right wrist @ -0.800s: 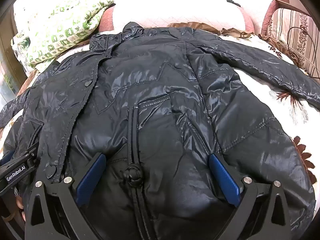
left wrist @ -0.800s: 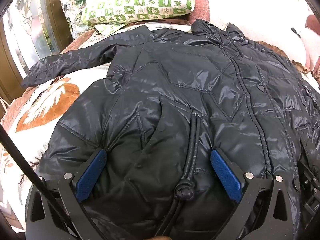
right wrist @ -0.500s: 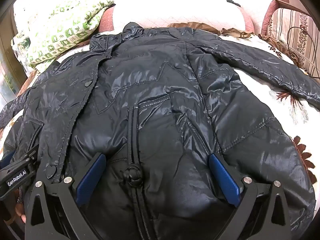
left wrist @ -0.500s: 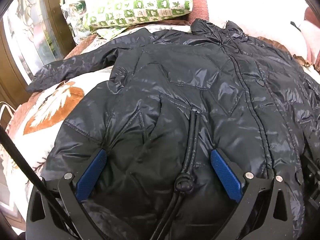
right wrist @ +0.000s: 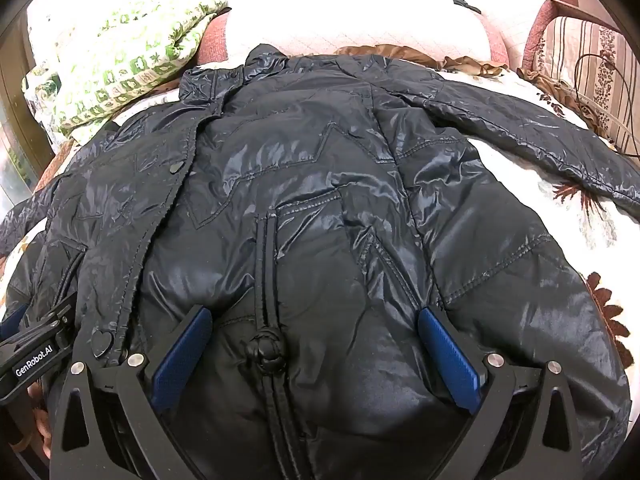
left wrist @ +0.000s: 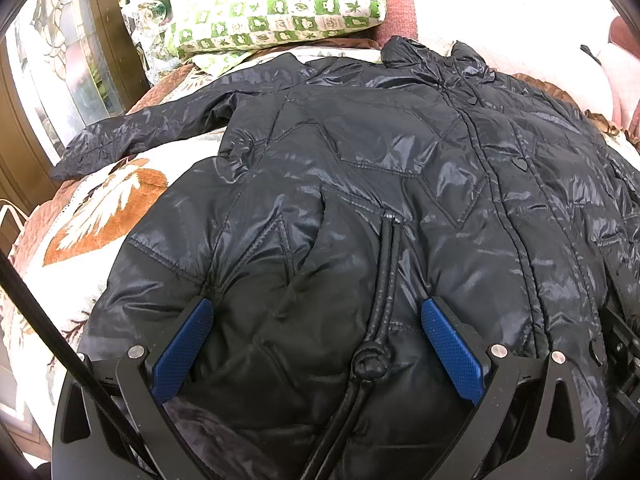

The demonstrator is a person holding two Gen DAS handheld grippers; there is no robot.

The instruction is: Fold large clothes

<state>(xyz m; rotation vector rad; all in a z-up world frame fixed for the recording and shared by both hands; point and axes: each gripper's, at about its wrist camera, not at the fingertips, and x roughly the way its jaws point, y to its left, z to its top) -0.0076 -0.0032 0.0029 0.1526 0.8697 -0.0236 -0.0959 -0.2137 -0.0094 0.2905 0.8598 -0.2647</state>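
A shiny black quilted jacket point(left wrist: 380, 184) lies front up on the bed, collar at the far end, sleeves spread to both sides; it also fills the right wrist view point(right wrist: 320, 200). My left gripper point(left wrist: 316, 316) is open over the jacket's lower left part, its blue pads either side of a knotted black drawcord point(left wrist: 372, 360). My right gripper point(right wrist: 314, 320) is open over the lower right part, astride another cord knot point(right wrist: 266, 350). Part of the left gripper shows at the left edge of the right wrist view point(right wrist: 36, 356).
A floral bedspread point(left wrist: 100, 208) lies under the jacket. A green patterned pillow point(left wrist: 276, 4) sits at the head, with a window frame point(left wrist: 24, 132) on the left. A striped cushion point(right wrist: 592, 76) with thin cables is at the right.
The left wrist view has shifted slightly, so the jacket sits a little lower and to the right in it. The right gripper has barely moved. Both stay open.
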